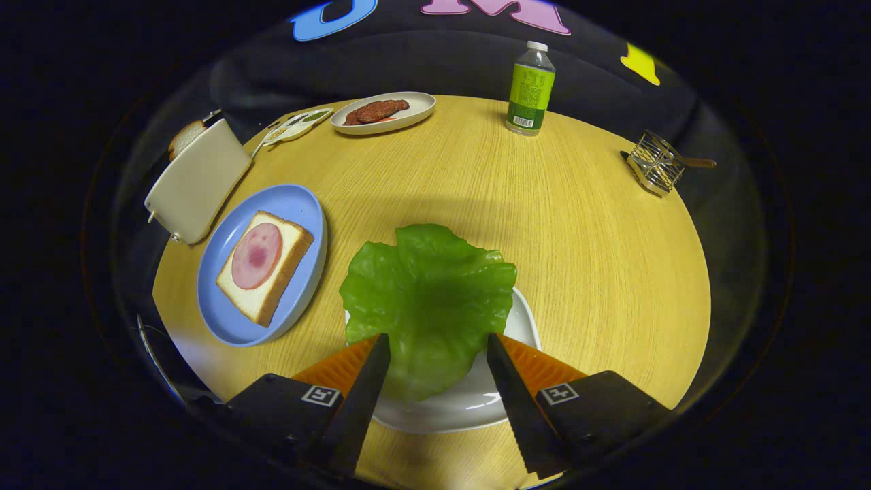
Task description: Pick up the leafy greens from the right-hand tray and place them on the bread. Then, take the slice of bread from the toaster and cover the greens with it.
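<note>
Spread wide, the tool [435, 354] has a green lettuce leaf [429, 299] between its fingers, over a white plate [469, 401]. Ham-topped bread [264, 267] sits on a blue plate [299, 204] beside it.

We see our gripper [435, 344] with fingers spread wide, the lettuce leaf [429, 299] between them on its white plate [476, 405]. The middle of the table [578, 224] lies bare. Along the left edge stand the toaster [197, 180] and blue plate [235, 316]; a bottle [530, 92] and wire rack [654, 165] line the far edge.
</note>
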`<state>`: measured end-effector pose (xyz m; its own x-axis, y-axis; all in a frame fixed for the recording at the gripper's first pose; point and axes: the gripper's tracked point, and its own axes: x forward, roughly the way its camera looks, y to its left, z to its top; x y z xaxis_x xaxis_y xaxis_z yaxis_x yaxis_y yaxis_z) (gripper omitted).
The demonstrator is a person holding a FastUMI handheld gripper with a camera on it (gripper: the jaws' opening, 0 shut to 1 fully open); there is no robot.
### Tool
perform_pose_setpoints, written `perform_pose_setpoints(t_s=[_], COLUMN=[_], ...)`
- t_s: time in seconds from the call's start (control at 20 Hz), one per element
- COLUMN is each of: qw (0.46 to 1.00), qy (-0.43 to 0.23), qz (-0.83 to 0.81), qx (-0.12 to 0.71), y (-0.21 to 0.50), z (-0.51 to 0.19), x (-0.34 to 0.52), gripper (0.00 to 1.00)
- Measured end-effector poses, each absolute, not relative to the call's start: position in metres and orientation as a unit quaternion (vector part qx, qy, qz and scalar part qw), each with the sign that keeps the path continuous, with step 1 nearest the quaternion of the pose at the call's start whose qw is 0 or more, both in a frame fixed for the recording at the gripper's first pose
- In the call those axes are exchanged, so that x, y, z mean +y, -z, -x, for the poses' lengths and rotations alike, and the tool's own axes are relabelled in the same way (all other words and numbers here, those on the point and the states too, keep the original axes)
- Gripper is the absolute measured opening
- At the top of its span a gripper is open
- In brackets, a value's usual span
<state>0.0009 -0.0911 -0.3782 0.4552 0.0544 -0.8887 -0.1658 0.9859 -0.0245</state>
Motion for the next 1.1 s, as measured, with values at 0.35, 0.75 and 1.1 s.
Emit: perform_pose_setpoints(t_s=[0.35,0.75,1.1], qw=[0.851,0.849,0.873], qy=[-0.082,-0.093,-0.099], qz=[0.067,0.002,-0.021], qx=[0.515,0.521,0.477], y=[0.381,0.367,0.299], z=[-0.007,-0.003,-0.004], x=[-0.077,-0.069,-0.064], gripper=[0.59,0.06,0.05])
